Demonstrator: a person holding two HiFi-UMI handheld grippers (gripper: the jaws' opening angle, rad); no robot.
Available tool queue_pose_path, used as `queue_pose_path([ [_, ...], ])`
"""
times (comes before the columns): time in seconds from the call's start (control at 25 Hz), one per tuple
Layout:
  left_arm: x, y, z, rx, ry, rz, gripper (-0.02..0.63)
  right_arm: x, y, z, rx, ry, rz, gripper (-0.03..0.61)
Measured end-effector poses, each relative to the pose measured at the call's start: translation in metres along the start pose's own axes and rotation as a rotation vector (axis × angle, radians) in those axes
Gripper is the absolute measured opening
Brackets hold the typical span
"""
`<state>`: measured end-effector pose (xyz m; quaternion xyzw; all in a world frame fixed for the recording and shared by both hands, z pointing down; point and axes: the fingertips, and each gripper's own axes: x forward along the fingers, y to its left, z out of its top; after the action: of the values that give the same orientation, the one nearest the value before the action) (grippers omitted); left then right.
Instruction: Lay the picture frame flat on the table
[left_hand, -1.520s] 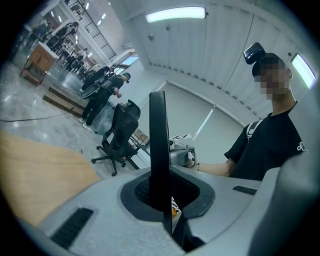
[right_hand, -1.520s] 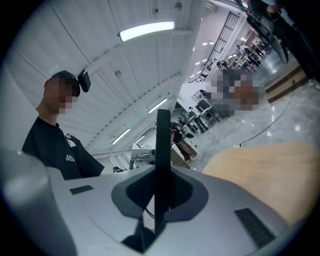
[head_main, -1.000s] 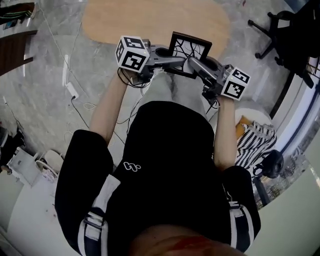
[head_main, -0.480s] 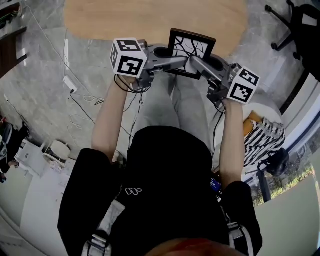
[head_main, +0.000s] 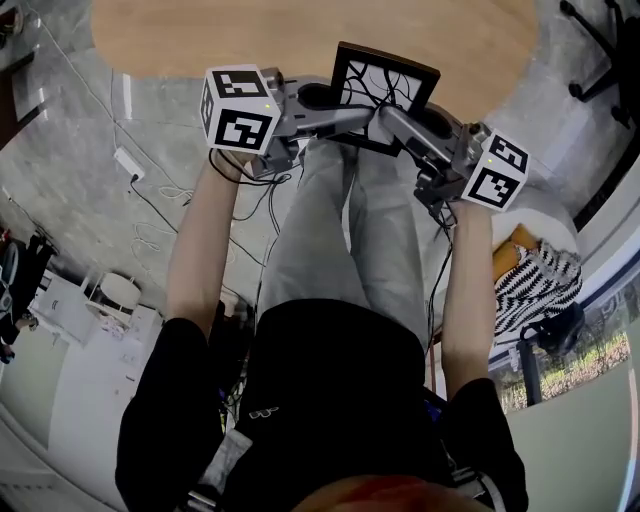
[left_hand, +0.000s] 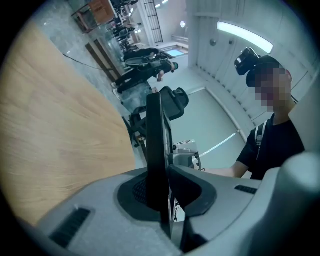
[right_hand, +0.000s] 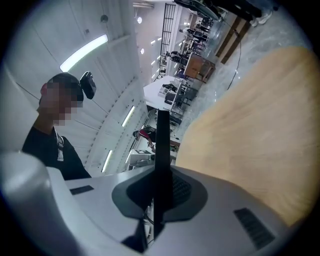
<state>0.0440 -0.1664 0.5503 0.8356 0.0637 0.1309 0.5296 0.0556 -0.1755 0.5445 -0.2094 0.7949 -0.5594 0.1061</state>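
- Step in hand: carrying the picture frame (head_main: 386, 88) to the surface (head_main: 200, 35). It is not laid down yet; it is in the air and not flat.
- The frame sits between the two claws, left claw (head_main: 340, 120) on its left edge and right claw (head_main: 388, 118) on its right edge.
- Left gripper view: the frame edge (left_hand: 157, 135) stands upright between the jaws of the left claw (left_hand: 161, 197). Those jaws are opening, but the pads look to be in contact with it.
- Right gripper view: the right claw (right_hand: 159, 195) is pinched on the thin frame edge (right_hand: 162, 145), with pads against both sides.
- The wooden surface lies just ahead of and below both claws, and the frame's far part overlaps its near edge in the head view.
- Next move, my judgement: push both claws further out over the surface, tip the frame's top away until it lies level, lower it to touch, then spread both claws.
- Risk: with the left claw loosening, the frame may pivot on the right claw alone, so I'd keep it low.
- Versus a second ago: the frame and claws were short of the surface, over the floor. Now they reach its near edge and the surface fills more of the view ahead. The left claw was tighter then. The frame's tilt looks about the same.
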Motion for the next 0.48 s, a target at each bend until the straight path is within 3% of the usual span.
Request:
queue_pose_path([
  [0.12,-0.003,0.021,0.001,-0.007,-0.053,0.028,0.072,0.001,-0.014,0.004,0.026,-0.045,0.009,0.027],
  [0.24,-0.013,0.056,0.012,-0.032,-0.123,0.119,0.115,0.000,-0.041,0.025,0.035,-0.099,-0.024,0.026],
  [0.4,-0.037,0.096,0.013,-0.037,-0.159,0.295,0.121,-0.001,-0.087,0.055,0.019,-0.115,-0.168,0.025],
  [0.48,-0.043,0.086,-0.001,-0.032,-0.153,0.320,0.121,-0.002,-0.101,0.050,0.021,-0.092,-0.243,0.025],
])
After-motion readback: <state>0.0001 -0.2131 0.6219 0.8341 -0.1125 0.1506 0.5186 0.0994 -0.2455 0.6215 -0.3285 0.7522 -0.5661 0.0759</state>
